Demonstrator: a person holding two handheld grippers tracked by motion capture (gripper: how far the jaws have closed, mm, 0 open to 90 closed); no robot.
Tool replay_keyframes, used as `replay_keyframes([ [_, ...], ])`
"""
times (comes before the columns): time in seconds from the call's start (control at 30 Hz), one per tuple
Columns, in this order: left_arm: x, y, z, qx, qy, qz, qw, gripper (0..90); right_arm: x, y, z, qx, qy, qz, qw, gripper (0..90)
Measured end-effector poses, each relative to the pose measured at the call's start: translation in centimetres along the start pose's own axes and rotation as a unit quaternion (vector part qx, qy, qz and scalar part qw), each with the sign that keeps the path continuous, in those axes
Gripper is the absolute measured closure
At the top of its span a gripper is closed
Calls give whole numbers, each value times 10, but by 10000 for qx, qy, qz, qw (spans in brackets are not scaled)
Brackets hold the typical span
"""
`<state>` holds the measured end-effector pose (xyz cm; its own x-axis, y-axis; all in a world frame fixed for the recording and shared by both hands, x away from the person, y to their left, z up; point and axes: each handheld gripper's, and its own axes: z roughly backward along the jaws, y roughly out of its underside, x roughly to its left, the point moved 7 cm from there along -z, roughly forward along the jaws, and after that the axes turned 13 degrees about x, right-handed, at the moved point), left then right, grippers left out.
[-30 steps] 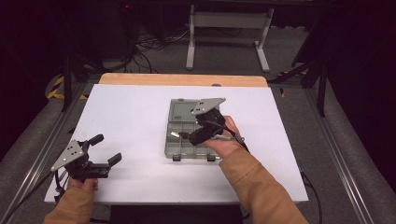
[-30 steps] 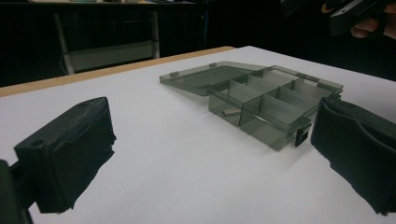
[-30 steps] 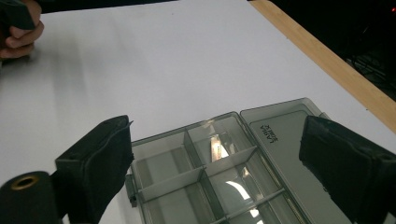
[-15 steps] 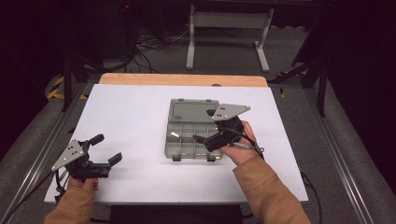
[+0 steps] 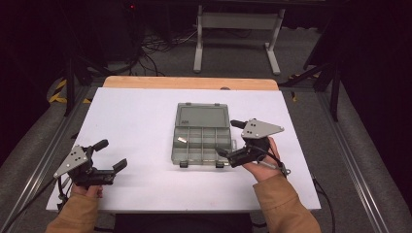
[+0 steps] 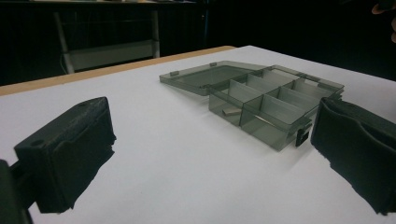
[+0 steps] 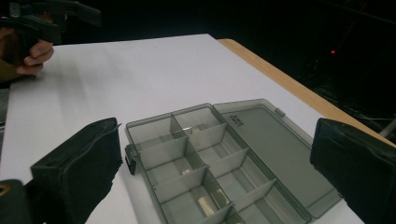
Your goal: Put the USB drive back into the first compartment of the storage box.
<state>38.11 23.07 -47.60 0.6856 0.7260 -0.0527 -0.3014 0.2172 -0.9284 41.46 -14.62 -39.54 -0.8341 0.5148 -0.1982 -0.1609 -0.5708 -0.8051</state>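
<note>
Your box (image 5: 201, 133) is smoky translucent plastic, rectangular, lid flat open toward the far wooden edge of the white tabletop (image 5: 131, 116), sitting mid-table. Thin walls split it into small compartments. A second ago your right gripper (image 5: 227, 139) was over the box; it has since drawn off to the box's right side, jaws just opened wider, with nothing between them. Your left gripper (image 5: 111, 154), jaws apart and empty, rests near the near-left corner. The right gripper view shows small metal pieces (image 7: 205, 201) in several compartments.
</note>
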Motion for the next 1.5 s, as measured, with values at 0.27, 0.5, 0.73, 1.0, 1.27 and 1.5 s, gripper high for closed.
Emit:
replay_keyframes([
  [0.27, 0, 0, 0, -33, 2, 2, 10000, 3, -1, 22, 9, -276, 95, -161, 9994, 17],
  [0.5, -1, -1, 0, -48, 0, -2, 10000, 3, -3, 44, 15, -476, 154, -340, 9982, 15],
  [0.73, -2, -1, 0, -38, 10, -19, 10000, 3, -3, 65, 13, -448, 120, -490, 9977, 12],
  [1.0, -1, -1, 1, -56, 11, -18, 10000, 3, -4, 83, 10, -539, 255, -638, 9962, 7],
  [1.27, -2, -1, 2, -83, 39, -19, 10000, 3, 0, 103, 8, -505, 344, -768, 9952, 7],
  [1.5, -1, -1, 3, -125, 95, 27, 9999, 2, 1, 110, 4, -467, 444, -819, 9946, 7],
])
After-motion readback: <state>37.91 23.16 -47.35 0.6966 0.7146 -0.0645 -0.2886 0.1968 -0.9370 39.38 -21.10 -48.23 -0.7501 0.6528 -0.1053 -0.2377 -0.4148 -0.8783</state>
